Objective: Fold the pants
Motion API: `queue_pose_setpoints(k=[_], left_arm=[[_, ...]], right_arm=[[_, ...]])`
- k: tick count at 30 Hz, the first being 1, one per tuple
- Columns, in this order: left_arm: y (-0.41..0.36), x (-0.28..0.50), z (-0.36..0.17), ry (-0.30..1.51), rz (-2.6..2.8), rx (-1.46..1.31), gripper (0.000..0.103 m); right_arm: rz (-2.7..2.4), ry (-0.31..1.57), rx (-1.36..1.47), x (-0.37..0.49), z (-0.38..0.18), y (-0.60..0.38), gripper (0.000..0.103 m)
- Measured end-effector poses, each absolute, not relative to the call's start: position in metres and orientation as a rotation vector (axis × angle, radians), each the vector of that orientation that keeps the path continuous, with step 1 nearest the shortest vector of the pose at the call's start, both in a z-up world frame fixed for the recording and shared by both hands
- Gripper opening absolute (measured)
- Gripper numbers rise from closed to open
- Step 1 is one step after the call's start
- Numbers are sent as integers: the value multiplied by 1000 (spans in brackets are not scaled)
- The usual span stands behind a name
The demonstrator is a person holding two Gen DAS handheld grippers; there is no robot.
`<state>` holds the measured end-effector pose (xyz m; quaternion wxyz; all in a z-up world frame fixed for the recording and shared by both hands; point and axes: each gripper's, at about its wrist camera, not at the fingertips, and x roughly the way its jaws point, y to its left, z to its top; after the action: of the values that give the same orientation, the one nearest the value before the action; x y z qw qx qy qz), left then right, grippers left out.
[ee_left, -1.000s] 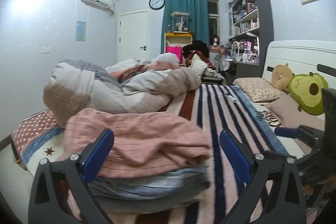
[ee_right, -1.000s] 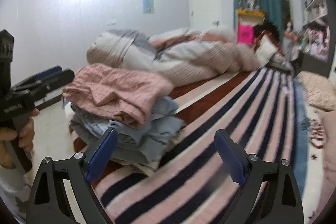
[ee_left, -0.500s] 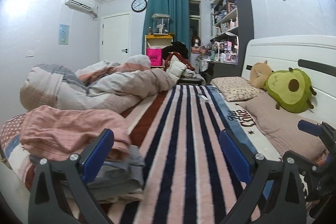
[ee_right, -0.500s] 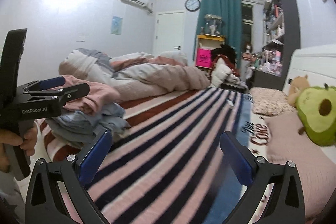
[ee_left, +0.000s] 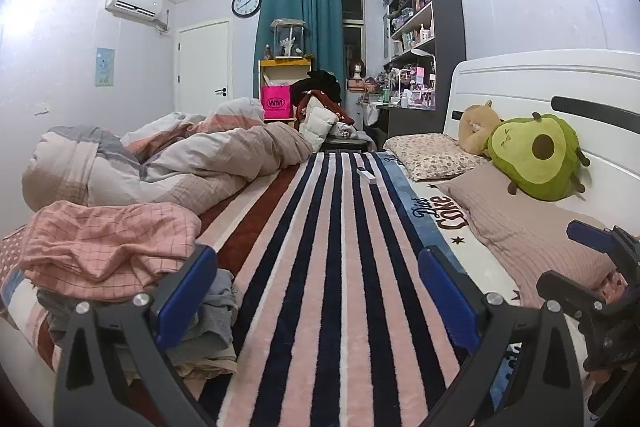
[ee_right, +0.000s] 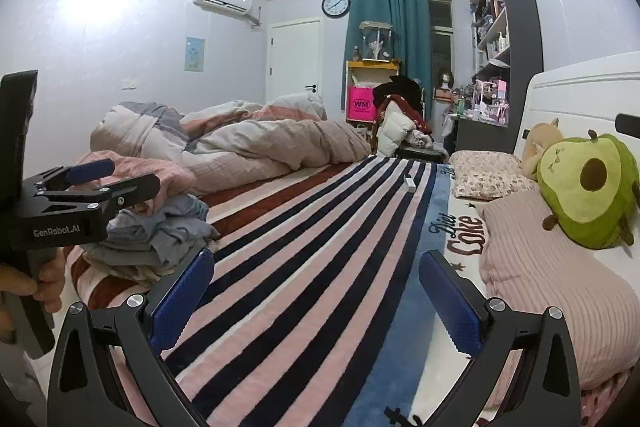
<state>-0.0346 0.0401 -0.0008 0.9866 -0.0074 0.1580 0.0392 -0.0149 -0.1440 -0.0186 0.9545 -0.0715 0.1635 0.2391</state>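
Observation:
A pile of clothes lies at the left edge of the bed, with pink checked pants (ee_left: 108, 247) on top of grey and light-blue garments (ee_left: 208, 323). The pile also shows in the right wrist view (ee_right: 156, 227). My left gripper (ee_left: 318, 295) is open and empty above the striped blanket (ee_left: 340, 267), the pile beside its left finger. My right gripper (ee_right: 316, 295) is open and empty over the blanket, to the right of the pile. In the right wrist view the left gripper (ee_right: 92, 179) shows from the side, in front of the pile.
A crumpled duvet (ee_left: 168, 163) fills the far left of the bed. Pillows (ee_left: 432, 155) and an avocado plush (ee_left: 536, 155) lie along the white headboard (ee_left: 540, 83) on the right. A small white object (ee_left: 366, 175) rests on the blanket further ahead.
Both grippers have swung right, away from the clothes pile, toward the middle of the bed. The pile has shifted to the left of both views. Both stayed open.

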Motion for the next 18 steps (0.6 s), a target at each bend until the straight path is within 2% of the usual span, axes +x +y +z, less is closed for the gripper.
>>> queue_pose_setpoints(k=[18], left_arm=[[37,-33,-2,323,62,-21,100]], right_arm=[[471,338,-147,-14,-16,-151,102]])
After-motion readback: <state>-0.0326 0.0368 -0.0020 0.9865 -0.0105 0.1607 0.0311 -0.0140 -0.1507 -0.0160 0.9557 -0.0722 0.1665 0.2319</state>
